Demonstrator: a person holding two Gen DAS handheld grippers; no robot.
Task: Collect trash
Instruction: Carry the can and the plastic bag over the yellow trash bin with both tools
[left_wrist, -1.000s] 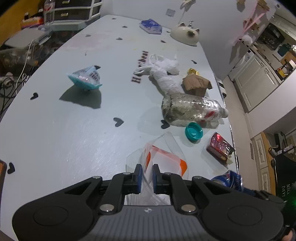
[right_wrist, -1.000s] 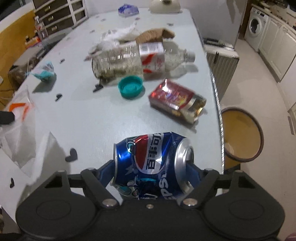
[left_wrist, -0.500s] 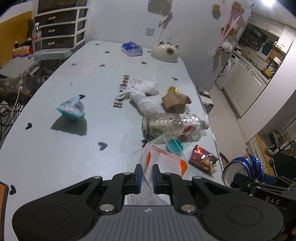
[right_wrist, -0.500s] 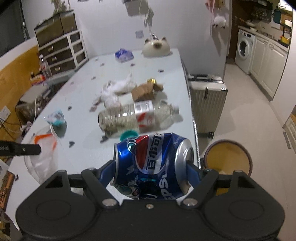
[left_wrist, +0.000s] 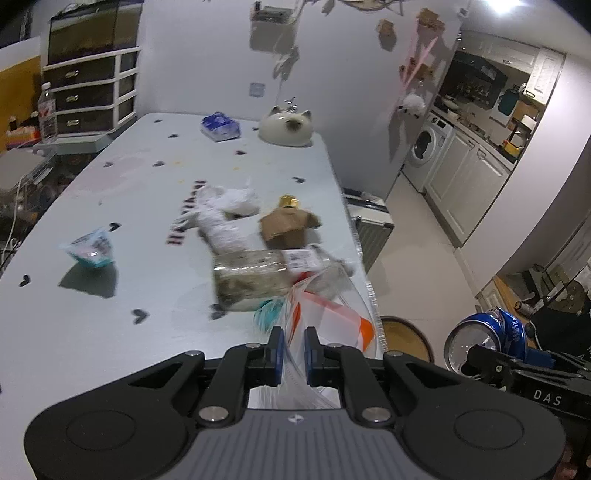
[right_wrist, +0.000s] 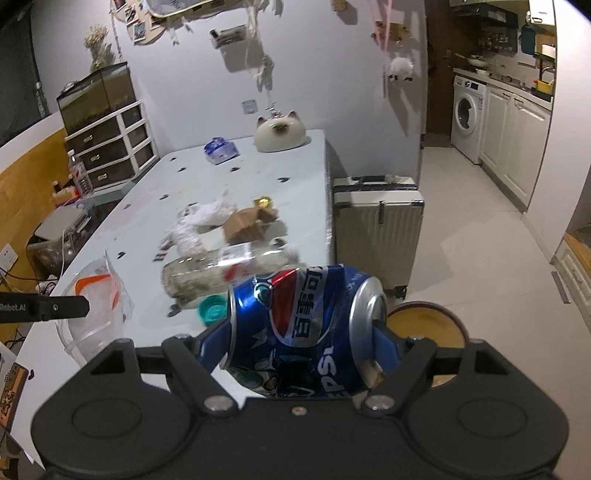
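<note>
My left gripper (left_wrist: 293, 343) is shut on the edge of a clear plastic bag with an orange stripe (left_wrist: 328, 317), held above the near right table corner; the bag also shows in the right wrist view (right_wrist: 94, 306). My right gripper (right_wrist: 303, 332) is shut on a dented blue Pepsi can (right_wrist: 306, 325), held in the air past the table's right edge; the can shows in the left wrist view (left_wrist: 487, 339). On the table lie a clear plastic bottle (left_wrist: 258, 277), a teal cap (right_wrist: 211, 309), a brown paper piece (left_wrist: 288, 223), crumpled white plastic (left_wrist: 221, 214) and a teal wrapper (left_wrist: 90, 247).
A round brown bin (right_wrist: 428, 325) stands on the floor below the table's right edge, also in the left wrist view (left_wrist: 402, 336). A white suitcase (right_wrist: 376, 225) stands beside the table. A cat-shaped dish (left_wrist: 286, 127) and a blue packet (left_wrist: 219, 127) sit at the far end.
Both grippers have risen and tilted up, so the views now look across the table. The can has moved off the table to the right, over the floor near the bin.
</note>
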